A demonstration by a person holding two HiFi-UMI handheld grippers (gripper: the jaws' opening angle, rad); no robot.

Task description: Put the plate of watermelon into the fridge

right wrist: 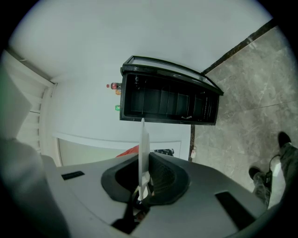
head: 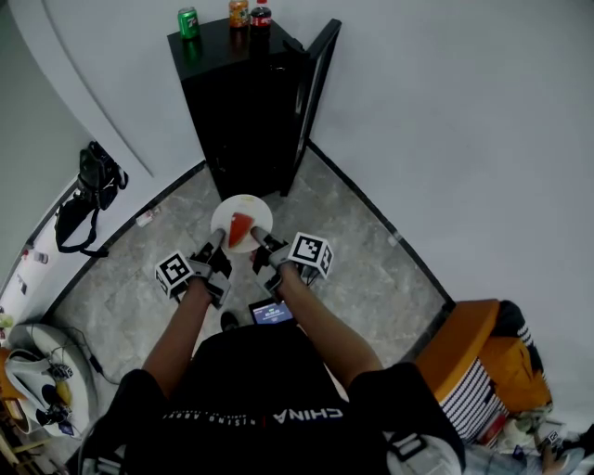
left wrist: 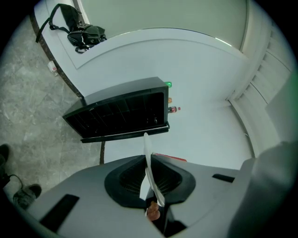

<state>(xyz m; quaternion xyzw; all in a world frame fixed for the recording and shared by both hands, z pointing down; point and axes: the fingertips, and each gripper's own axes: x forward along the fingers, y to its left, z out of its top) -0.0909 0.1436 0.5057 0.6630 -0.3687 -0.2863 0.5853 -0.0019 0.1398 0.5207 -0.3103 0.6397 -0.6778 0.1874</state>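
A white plate [head: 226, 211] bears one red watermelon [head: 240, 228] slice. It hangs above the floor [head: 371, 278], just short of the black fridge [head: 241, 102], whose door [head: 311, 88] stands open. Both forearms reach forward side by side. The left gripper [head: 216, 247] has its jaws clamped on the plate's near left rim, and the right gripper [head: 261, 243] has its jaws clamped on the near right rim. A green can [head: 188, 22], an orange can [head: 238, 12] and a bottle [head: 261, 16] stand on the fridge. The floor is grey stone tile and the walls are white. A black bag [head: 93, 186] lies at the left wall.
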